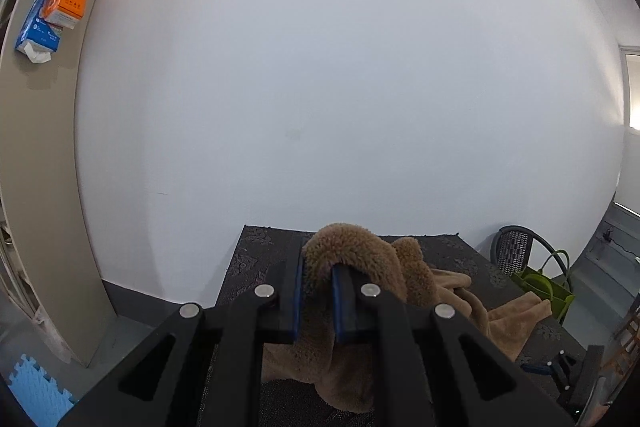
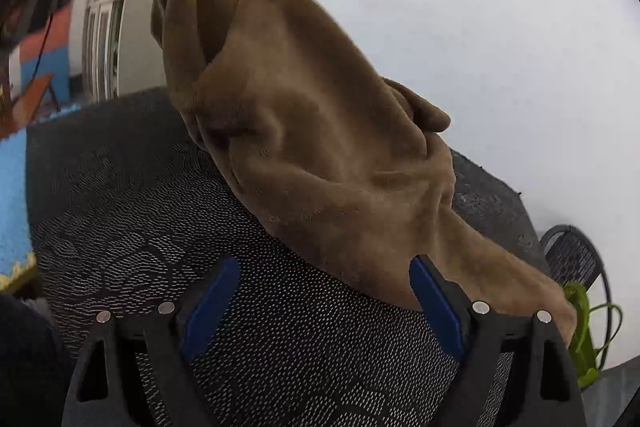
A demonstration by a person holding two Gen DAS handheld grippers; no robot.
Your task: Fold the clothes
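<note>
Brown fleece garment (image 1: 360,255), bunched, lifted at one end, hanging from twelve o'clock, trailing toward four o'clock

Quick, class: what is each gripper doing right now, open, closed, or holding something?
Left gripper: closed on the brown garment, lifting it.
Right gripper: open, holding nothing; the garment hangs just past its fingers.

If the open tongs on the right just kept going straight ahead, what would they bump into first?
Most likely the brown fleece garment, which hangs across the path just beyond the right tongs. Its lower edge already sits near the right fingertip; the dark patterned table cover lies underneath. Depth is uncertain.
</note>
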